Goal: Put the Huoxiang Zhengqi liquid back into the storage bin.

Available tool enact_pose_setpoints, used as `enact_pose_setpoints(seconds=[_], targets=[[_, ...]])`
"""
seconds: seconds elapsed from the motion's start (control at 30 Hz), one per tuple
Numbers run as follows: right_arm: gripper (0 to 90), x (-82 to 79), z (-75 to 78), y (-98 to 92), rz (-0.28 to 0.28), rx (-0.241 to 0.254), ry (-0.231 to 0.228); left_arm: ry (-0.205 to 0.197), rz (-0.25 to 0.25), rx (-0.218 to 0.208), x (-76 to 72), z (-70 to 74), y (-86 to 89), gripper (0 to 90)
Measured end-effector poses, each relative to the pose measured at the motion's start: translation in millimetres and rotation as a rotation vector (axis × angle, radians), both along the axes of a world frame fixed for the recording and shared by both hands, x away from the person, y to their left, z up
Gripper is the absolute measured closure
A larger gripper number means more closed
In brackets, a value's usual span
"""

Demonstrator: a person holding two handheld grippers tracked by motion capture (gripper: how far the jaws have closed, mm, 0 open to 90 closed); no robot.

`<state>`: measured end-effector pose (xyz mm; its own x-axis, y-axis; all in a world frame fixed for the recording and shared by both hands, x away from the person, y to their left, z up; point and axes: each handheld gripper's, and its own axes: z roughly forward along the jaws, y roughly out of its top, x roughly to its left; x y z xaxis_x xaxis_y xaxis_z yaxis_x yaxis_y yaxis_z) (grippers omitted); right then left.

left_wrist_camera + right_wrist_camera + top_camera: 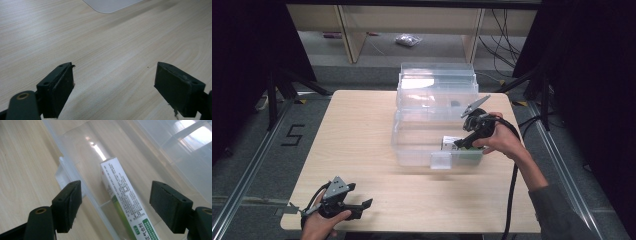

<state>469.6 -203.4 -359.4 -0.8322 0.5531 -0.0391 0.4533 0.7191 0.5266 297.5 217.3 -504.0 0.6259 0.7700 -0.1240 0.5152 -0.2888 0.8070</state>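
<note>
1. Right hand-held gripper (115, 207): jaws apart, pads clear of the box lying between them.
2. White-and-green carton (125, 202): long, printed, lying flat on the floor of the clear plastic bin (412, 145), against its near wall, toward the right end.
3. Bin stands on the table (362, 125), lid (437, 82) hinged open at the back.
4. Left hand-held gripper (113, 87): jaws apart, nothing between, low over bare table at the near left corner, well apart from the bin.
</note>
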Motion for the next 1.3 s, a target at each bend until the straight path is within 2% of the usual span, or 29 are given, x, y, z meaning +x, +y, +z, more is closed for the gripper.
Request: enact_pose_setpoints(seconds=[0.17, 0.23, 0.3, 0.4, 0.43, 0.5, 0.53, 0.67, 0.7, 0.8, 0.83, 0.87, 0.9, 0.93, 0.97, 1.0, 1.03, 1.1, 1.13, 1.17, 1.23, 1.27, 1.3], targets=[[25.8, -9.0, -0.2, 1.5, -0.03, 0.007, 0.006, 0.002, 0.004, 0.003, -0.2, 0.8, 0.7, 15.1], [25.6, -10.9, 0.1, 1.2, -0.012, 0.014, -0.011, 0.001, 0.0, 0.005, 0.0, 0.5, 0.6, 15.1], [25.2, -14.6, 0.1, 1.4, -0.015, 0.036, -0.023, 0.0, 0.004, -0.006, -0.2, 0.1, -0.7, 15.1], [24.7, -15.6, 0.2, 1.4, -0.013, 0.035, -0.03, 0.001, 0.004, -0.004, -0.3, 0.4, -0.5, 15.1], [24.7, -16.9, 0.3, 1.7, -0.029, 0.041, -0.025, 0.001, -0.001, 0.007, -0.2, 0.7, 0.6, 15.1], [23.9, -17.3, -0.7, 2.1, -0.013, 0.053, -0.043, 0.001, 0.001, 0.004, -0.2, 0.7, 0.6, 15.1], [23.3, -19.9, 0.1, 2.5, -0.027, 0.051, -0.028, 0.002, 0.003, 0.005, -0.2, 0.7, 0.6, 15.1], [21.1, -24.3, -1.9, 4.7, -0.012, 0.079, -0.036, 0.001, 0.003, 0.002, -0.4, 0.5, 0.0, 15.1], [19.7, -25.9, -3.8, 5.3, -0.004, 0.092, -0.056, -0.007, 0.009, -0.001, -0.7, 0.3, -0.2, 15.1], [18.1, -30.1, -4.9, 6.1, -0.024, 0.083, -0.04, 0.0, 0.002, 0.004, -0.3, 0.7, 0.5, 15.1], [17.6, -31.5, -6.3, 6.3, -0.023, 0.089, -0.051, 0.001, 0.0, 0.005, -0.2, 0.7, 0.4, 15.1], [17.6, -34.5, -7.8, 7.3, -0.043, 0.095, -0.036, 0.0, 0.004, -0.005, -0.3, 0.2, -0.6, 15.1], [17.6, -35.1, -8.3, 7.2, -0.018, 0.097, -0.041, 0.0, 0.004, -0.007, -0.3, 0.1, -0.8, 15.1], [17.6, -36.0, -9.8, 7.5, -0.023, 0.104, -0.044, 0.005, -0.016, 0.031, 0.1, 1.4, 2.0, 15.1], [17.6, -38.5, -11.1, 7.2, -0.017, 0.118, -0.059, 0.003, -0.013, 0.03, -0.2, 1.5, 1.8, 15.1], [17.6, -38.5, -11.1, 7.2, -0.017, 0.118, -0.059, -0.002, 0.008, -0.011, -0.6, 0.0, -1.2, 15.1], [17.7, -38.9, -12.6, 7.8, -0.016, 0.125, -0.068, 0.003, 0.004, -0.004, -0.4, 0.4, -0.7, 15.1], [17.8, -42.3, -14.7, 9.6, -0.027, 0.144, -0.046, 0.003, 0.002, 0.001, -0.2, 0.6, -0.1, 15.1], [17.9, -41.9, -14.8, 8.8, 0.002, 0.136, -0.055, 0.002, 0.004, -0.001, -0.3, 0.6, -0.2, 15.1], [17.8, -43.5, -16.5, 10.0, -0.013, 0.146, -0.066, 0.002, 0.004, 0.0, -0.3, 0.6, 0.0, 15.1], [17.9, -44.2, -15.9, 9.9, 0.001, 0.141, -0.063, 0.002, 0.002, 0.002, -0.3, 0.7, 0.2, 15.1], [17.9, -47.1, -15.4, 10.6, -0.029, 0.144, -0.052, 0.002, 0.002, 0.002, -0.3, 0.7, 0.3, 15.1], [18.2, -47.1, -15.4, 10.7, -0.015, 0.154, -0.072, 0.002, 0.002, 0.002, -0.3, 0.8, 0.3, 15.1]])
